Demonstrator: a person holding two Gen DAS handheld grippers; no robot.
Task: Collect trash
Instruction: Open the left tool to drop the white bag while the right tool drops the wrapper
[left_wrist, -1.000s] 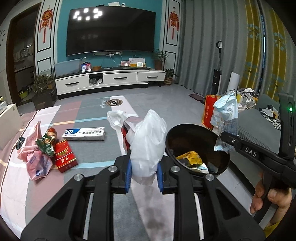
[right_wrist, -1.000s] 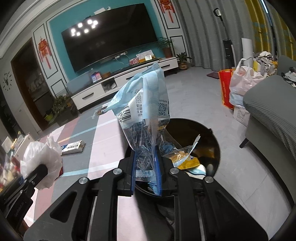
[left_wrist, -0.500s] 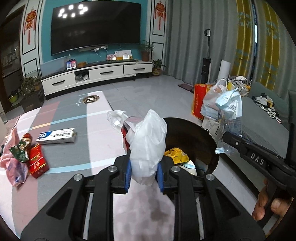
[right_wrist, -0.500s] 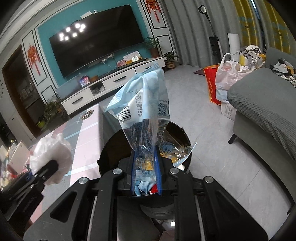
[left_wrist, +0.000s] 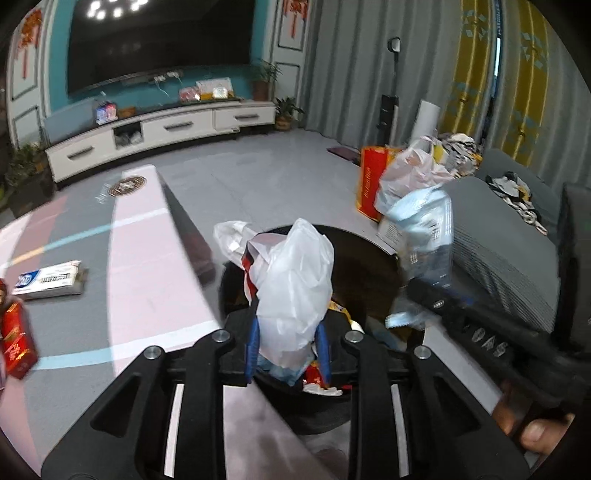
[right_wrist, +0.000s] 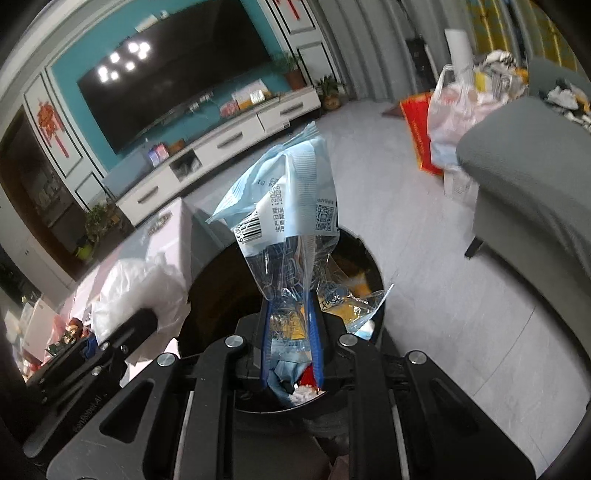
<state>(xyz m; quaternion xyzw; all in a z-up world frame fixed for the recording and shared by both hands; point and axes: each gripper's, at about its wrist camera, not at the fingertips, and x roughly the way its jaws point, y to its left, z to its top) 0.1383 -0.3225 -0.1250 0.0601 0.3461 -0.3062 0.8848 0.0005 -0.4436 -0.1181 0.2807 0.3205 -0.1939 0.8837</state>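
Note:
My left gripper (left_wrist: 286, 341) is shut on a crumpled white plastic bag (left_wrist: 293, 280) and holds it over the near rim of a black round trash bin (left_wrist: 369, 254). My right gripper (right_wrist: 291, 347) is shut on a blue and clear plastic wrapper (right_wrist: 291, 221) above the same bin (right_wrist: 218, 288), which holds yellow and other scraps. The right gripper with its wrapper (left_wrist: 424, 229) shows at the right in the left wrist view. The left gripper's white bag (right_wrist: 140, 284) shows at the left in the right wrist view.
A toothpaste box (left_wrist: 50, 282) and a red packet (left_wrist: 16, 343) lie on the pink and grey table (left_wrist: 147, 266) to the left. A grey sofa (left_wrist: 509, 251) stands to the right, with full bags (left_wrist: 410, 177) beyond it. A TV unit (left_wrist: 166, 129) lines the far wall.
Both grippers have moved forward with their loads, from beside the bin to above its opening. The table items have slid to the left edge of the left wrist view.

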